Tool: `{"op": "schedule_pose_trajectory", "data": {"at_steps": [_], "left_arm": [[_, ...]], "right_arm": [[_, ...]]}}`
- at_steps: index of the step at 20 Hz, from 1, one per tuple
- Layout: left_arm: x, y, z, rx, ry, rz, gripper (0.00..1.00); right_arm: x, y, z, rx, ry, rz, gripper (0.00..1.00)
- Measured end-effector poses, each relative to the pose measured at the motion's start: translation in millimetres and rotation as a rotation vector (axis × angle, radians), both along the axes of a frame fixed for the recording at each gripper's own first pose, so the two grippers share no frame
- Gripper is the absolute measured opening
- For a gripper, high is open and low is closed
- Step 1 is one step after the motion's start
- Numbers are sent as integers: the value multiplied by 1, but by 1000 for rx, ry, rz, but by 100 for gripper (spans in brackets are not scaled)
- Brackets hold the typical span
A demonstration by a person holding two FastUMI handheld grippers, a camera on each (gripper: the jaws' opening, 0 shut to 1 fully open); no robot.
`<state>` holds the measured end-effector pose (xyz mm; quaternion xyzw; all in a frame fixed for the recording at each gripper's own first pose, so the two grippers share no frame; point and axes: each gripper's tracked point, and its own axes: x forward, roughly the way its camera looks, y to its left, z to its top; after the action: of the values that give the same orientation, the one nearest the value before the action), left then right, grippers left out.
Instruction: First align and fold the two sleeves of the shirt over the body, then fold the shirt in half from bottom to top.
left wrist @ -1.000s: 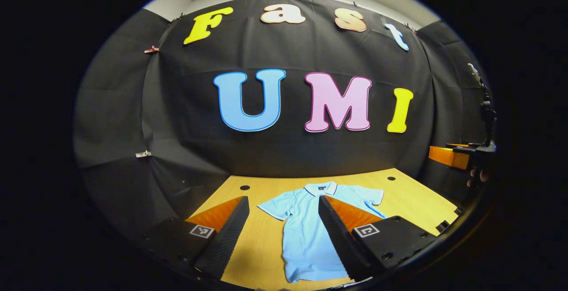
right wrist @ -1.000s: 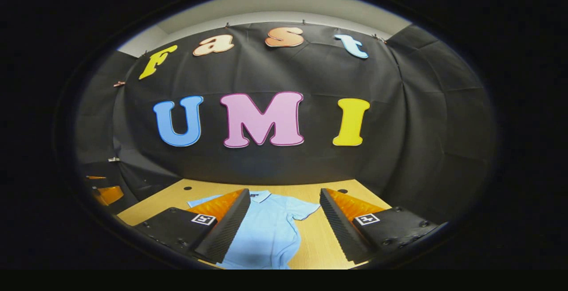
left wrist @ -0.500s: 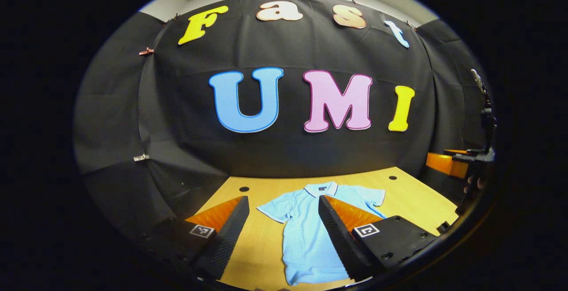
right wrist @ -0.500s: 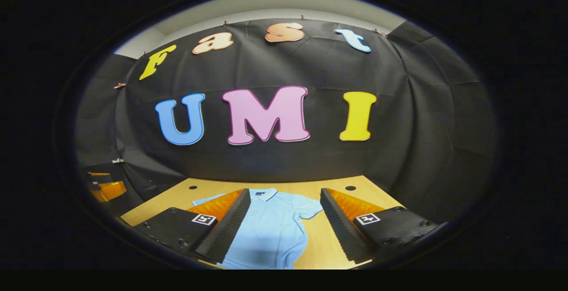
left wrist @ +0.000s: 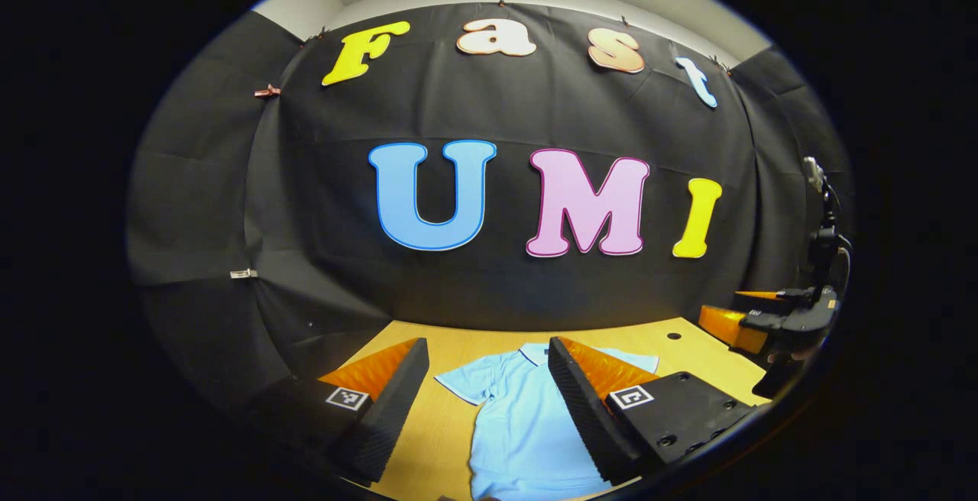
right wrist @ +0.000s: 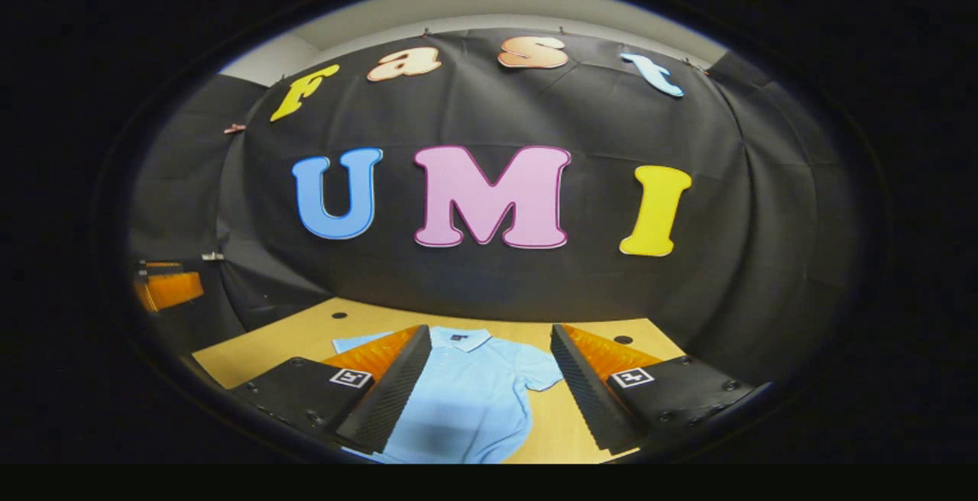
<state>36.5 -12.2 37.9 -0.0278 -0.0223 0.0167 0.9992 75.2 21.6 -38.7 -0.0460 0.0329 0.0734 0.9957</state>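
Blue shirt (left wrist: 519, 432): flat on my wooden tabletop (left wrist: 451, 417), sleeves unfolded.
Left gripper (left wrist: 485, 402): fingers wide, empty.
Right gripper (right wrist: 489, 386): fingers wide, empty.

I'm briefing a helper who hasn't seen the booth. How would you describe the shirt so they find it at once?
Look at the wooden table that stands against the black cloth wall. Spread flat on it, collar toward the wall, lies the shirt: a light blue short-sleeved polo with both sleeves still unfolded. It is the one garment on the tabletop, whose other marks are small dark round holes.
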Motion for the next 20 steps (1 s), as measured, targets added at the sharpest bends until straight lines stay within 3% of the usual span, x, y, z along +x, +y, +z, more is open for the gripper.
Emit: {"op": "schedule_pose_trajectory", "data": {"at_steps": [8, 20], "left_arm": [[13, -21, -17, 15, 25, 19, 98], [54, -36, -56, 7, 157, 110, 98]], "right_arm": [[102, -50, -68, -69, 167, -8, 98], [246, -135, -241, -1, 598, -184, 98]]}}
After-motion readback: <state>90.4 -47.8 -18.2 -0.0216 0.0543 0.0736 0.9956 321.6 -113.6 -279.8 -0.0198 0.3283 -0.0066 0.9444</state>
